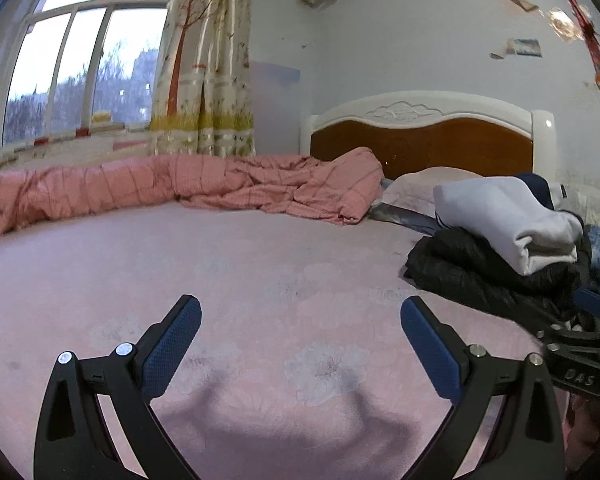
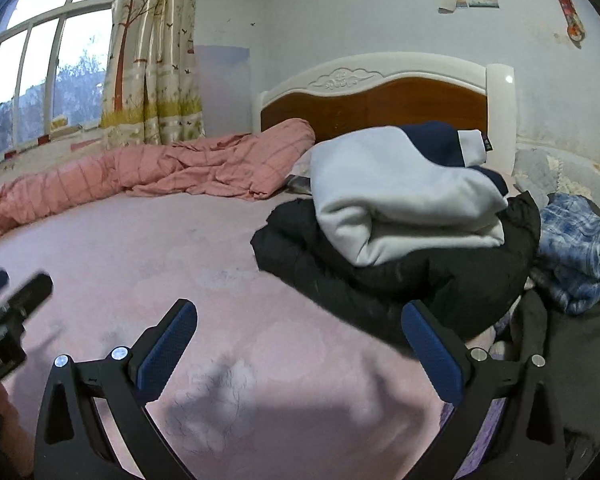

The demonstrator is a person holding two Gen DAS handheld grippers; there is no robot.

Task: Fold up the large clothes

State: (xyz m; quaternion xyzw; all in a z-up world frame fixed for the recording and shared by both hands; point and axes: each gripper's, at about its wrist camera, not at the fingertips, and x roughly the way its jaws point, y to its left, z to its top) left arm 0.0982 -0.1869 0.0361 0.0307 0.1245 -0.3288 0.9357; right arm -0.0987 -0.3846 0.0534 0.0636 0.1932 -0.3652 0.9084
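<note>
**Two open grippers over a pink bed, clothes piled at the right**

Pale daylight comes through the big window point(image 1: 80, 64) at the far left, beside a curtain point(image 1: 204, 72) printed with trees. Below it a bed point(image 1: 260, 280) with a pink flowered cover fills the room, its white and brown headboard point(image 1: 420, 140) against the far wall. A pink checked quilt point(image 1: 188, 188) lies bunched along the far edge of the bed.

Toward the right side of the bed sits the pile of clothes: a black padded coat point(image 2: 400, 280) at the bottom, with a folded white and navy garment point(image 2: 392, 200) lying on top of it. Just right of the pile lies a crumpled blue plaid shirt point(image 2: 580, 248).

Near me, the left hand-held gripper point(image 1: 300, 344) hangs over bare cover with its jaws spread wide and nothing between them. The right hand-held gripper point(image 2: 300, 348) is likewise spread wide and holds nothing; its right finger sits just in front of the black coat, though whether it touches I cannot tell.
</note>
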